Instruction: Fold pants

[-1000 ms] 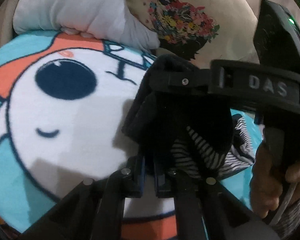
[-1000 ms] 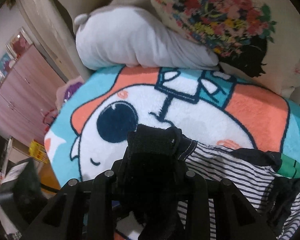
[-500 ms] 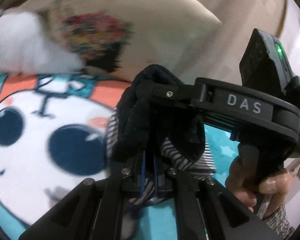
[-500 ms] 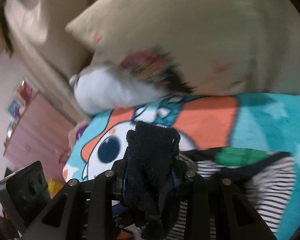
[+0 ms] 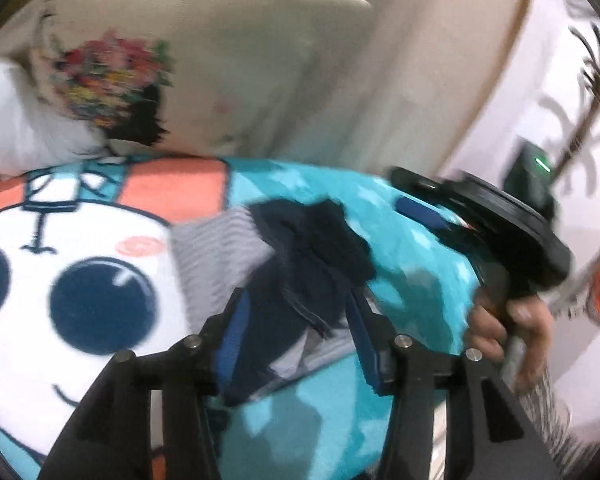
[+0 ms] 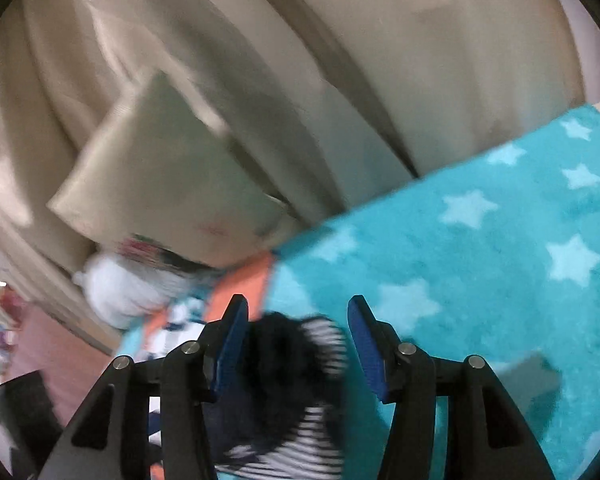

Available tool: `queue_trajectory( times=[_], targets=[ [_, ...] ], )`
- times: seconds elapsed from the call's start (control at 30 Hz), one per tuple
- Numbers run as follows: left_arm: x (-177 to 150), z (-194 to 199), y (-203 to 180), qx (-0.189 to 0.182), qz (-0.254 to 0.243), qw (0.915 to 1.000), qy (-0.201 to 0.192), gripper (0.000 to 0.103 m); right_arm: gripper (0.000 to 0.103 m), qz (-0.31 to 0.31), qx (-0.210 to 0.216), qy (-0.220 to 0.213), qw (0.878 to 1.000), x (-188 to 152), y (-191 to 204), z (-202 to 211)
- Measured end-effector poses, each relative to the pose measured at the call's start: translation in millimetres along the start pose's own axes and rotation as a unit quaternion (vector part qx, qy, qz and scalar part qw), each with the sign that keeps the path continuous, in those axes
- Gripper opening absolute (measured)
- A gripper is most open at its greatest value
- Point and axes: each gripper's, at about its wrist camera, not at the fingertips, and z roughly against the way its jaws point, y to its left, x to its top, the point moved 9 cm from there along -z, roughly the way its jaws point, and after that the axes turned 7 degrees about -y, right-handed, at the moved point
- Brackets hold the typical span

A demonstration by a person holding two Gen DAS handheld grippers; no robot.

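The pants (image 5: 300, 264) — striped cloth with a dark band — lay bunched on the turquoise cartoon blanket (image 5: 416, 264), just below the middle of the left wrist view and at the bottom centre of the right wrist view. The left gripper (image 5: 296, 336) stood with its jaws spread wide, the dark cloth lying loose between the blue pads (image 5: 232, 340) and not pinched by them. The right gripper (image 6: 296, 344) was likewise spread, its pads (image 6: 364, 340) well clear on either side of the dark, striped heap below. Both views were smeared with motion, so whether cloth touched a pad could not be told.

Judging from this, a fold had just been laid down and let go — a release step, with the garment in a thick, uneven bundle, not a flat rectangle. The task looked well along but untidy. The next move would call for lifting both tools clear without dragging the loose dark edge, then either pressing the bundle flat or pinching an outer edge for one more fold. The floral pillow (image 5: 148, 64) in the upper left of the left wrist view sat near but apart from the pants.
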Motion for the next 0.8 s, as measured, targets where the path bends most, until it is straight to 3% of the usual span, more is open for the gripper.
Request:
queue_trajectory(
  times=[0.1,0.17,0.23,0.3,0.4,0.43,0.5,0.6,0.77,0.8],
  targets=[
    [-1.1,-13.5,16.1,0.029,0.029,0.9991,0.014,0.049,0.057,-0.014,0.101,0.026,0.994,-11.5,38.3,-2.7],
    [-10.6,-34.3,26.7,0.047,0.04,0.9974,0.036,0.049,0.057,-0.02,0.141,0.065,0.988,-30.9,57.8,-15.1],
    [-19.3,-53.6,33.1,0.069,0.042,0.9951,0.056,0.049,0.057,-0.019,0.125,0.082,0.989,-44.3,55.4,-28.0],
    [-30.3,-62.0,40.2,0.078,0.047,0.993,0.075,0.05,0.056,-0.026,0.077,0.092,0.992,-55.7,32.6,-40.7],
    [-24.0,-52.0,44.8,0.063,0.06,0.9939,0.069,0.05,0.057,-0.017,-0.048,0.086,0.995,-62.6,-19.8,-41.9],
    [-20.8,-46.6,46.9,0.063,0.058,0.9945,0.06,0.05,0.058,-0.016,-0.061,0.08,0.995,-61.3,-29.0,-36.9],
    [-8.8,-36.9,54.0,0.072,0.058,0.9951,0.035,0.066,0.062,-0.027,-0.053,0.07,0.996,-57.7,-37.2,-27.5],
    [3.5,-41.1,76.4,0.067,0.104,0.9921,0.019,0.075,0.07,-0.045,-0.02,0.058,0.997,-51.8,-38.7,-19.0],
    [-1.0,-82.9,85.8,0.013,0.156,0.9849,0.073,0.079,0.071,-0.067,0.021,0.09,0.993,-61.8,-36.0,-33.7],
    [-2.7,-91.7,85.3,0.001,0.161,0.9834,0.083,0.085,0.071,-0.065,0.019,0.1,0.993,-66.1,-33.9,-42.2]
  ],
)
